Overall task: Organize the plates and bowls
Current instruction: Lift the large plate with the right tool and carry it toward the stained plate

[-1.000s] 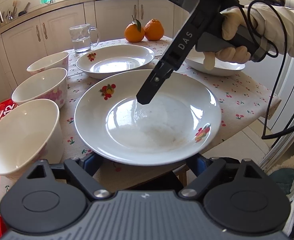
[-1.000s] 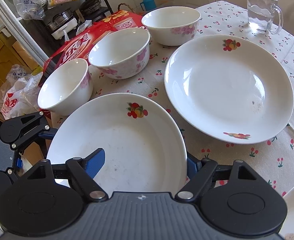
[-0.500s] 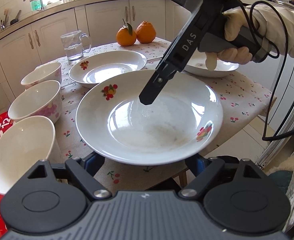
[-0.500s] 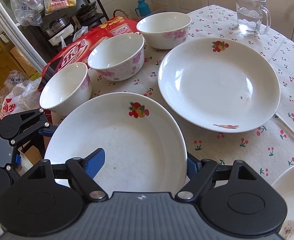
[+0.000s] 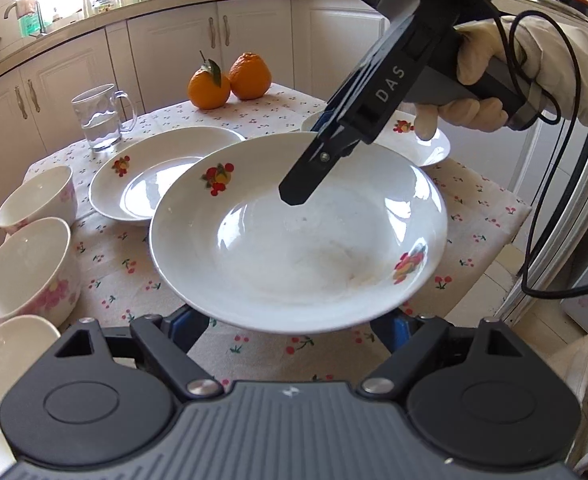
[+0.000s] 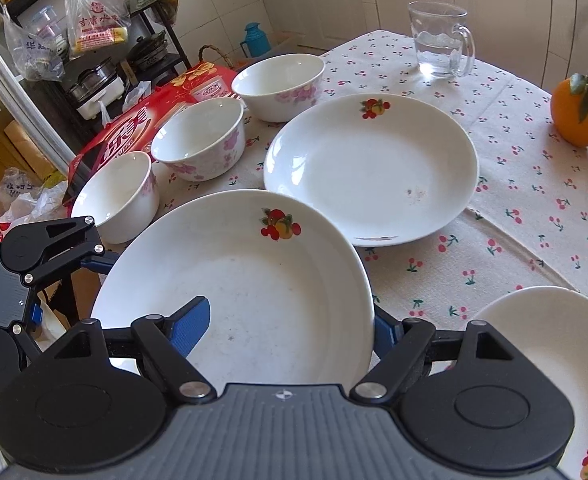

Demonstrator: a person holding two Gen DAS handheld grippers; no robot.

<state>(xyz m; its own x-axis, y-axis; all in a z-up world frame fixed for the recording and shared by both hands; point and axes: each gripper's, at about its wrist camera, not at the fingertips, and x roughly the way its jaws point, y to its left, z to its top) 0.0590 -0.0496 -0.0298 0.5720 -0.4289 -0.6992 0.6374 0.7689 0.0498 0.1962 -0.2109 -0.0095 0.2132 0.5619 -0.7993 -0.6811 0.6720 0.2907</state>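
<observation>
A white deep plate with fruit prints (image 5: 294,248) (image 6: 245,292) hangs above the cherry-print table, and both grippers carry it. My left gripper (image 5: 287,322) (image 6: 65,280) reaches under its near rim, where the plate hides the fingertips. My right gripper (image 6: 285,324) straddles the opposite rim, one finger (image 5: 314,168) inside the plate and the other outside. A second plate (image 5: 149,184) (image 6: 370,168) lies just beyond, partly overlapped in the left wrist view. A third plate (image 5: 422,144) (image 6: 546,344) sits to the right. Three floral bowls (image 6: 277,84) (image 6: 197,144) (image 6: 113,196) line the left side.
A glass mug of water (image 5: 101,120) and two oranges (image 5: 229,80) stand at the far end of the table. A red package (image 6: 133,124) lies beside the bowls. A gloved hand (image 5: 474,80) holds the right gripper, and its cable (image 5: 542,200) loops off the table's right edge.
The plate has risen off the table and moved toward the second plate, now overlapping its rim. Both grippers travelled with it.
</observation>
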